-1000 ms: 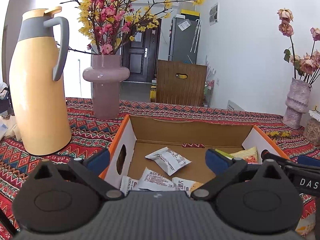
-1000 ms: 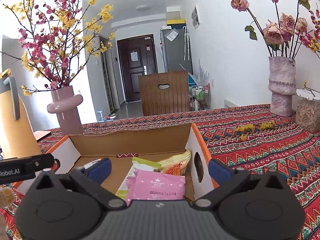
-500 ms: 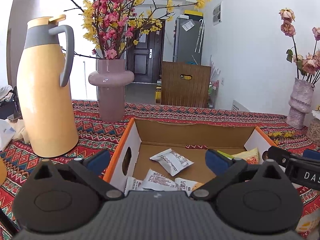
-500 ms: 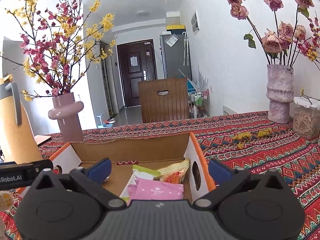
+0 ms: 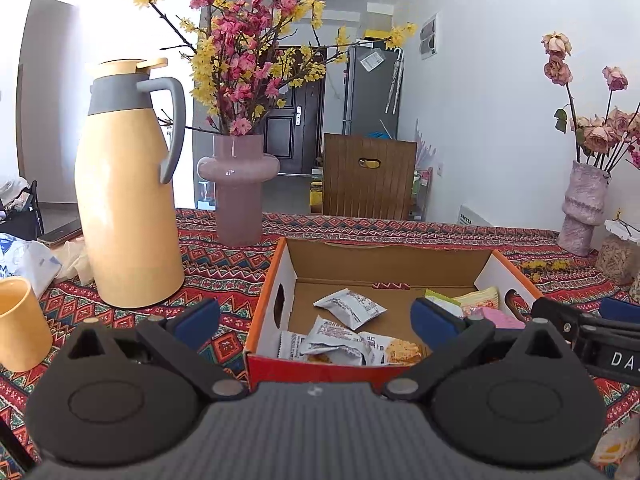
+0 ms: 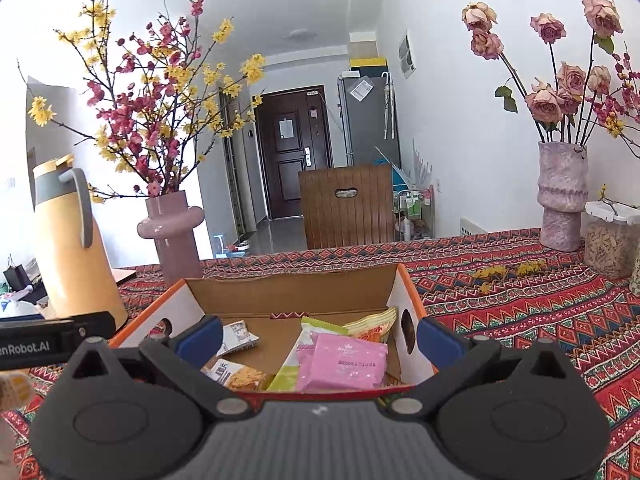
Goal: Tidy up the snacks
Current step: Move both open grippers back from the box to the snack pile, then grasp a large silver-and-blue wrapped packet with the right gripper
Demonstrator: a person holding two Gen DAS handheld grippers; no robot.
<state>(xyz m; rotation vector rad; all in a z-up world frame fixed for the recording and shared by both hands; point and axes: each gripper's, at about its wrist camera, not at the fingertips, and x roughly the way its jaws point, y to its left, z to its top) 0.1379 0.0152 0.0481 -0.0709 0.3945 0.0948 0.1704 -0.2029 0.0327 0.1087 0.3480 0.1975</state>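
Both of my tongs have pulled back and risen from the open cardboard box with the orange rim (image 5: 267, 280) over the last second: its red front wall, hidden under the gripper bodies a moment ago, now shows in both wrist views, and a pale yellow cup (image 5: 20, 322) has come into sight left of the box.

The left tongs (image 5: 316, 316) stand wide apart with nothing between the blue pads. The right tongs (image 6: 320, 336) are just as wide and also empty.

Everything inside the box lies as it did. The white foil snack packets (image 5: 344, 328) sit in the left half of the box, one apart toward the back, the others bunched against the front wall. The pink packet (image 6: 342, 366) rests on the green-edged packet (image 6: 294, 354) in the right half of the box, with a yellow wrinkled bag (image 6: 370, 324) behind them against the right wall.

I read this as a retreat after a drop: the snacks look sorted by side, and nothing is in my grip. Something pale yellow shows at the lower right corner of the left view, off the box, too cut off to name; it may be a snack left to fetch.
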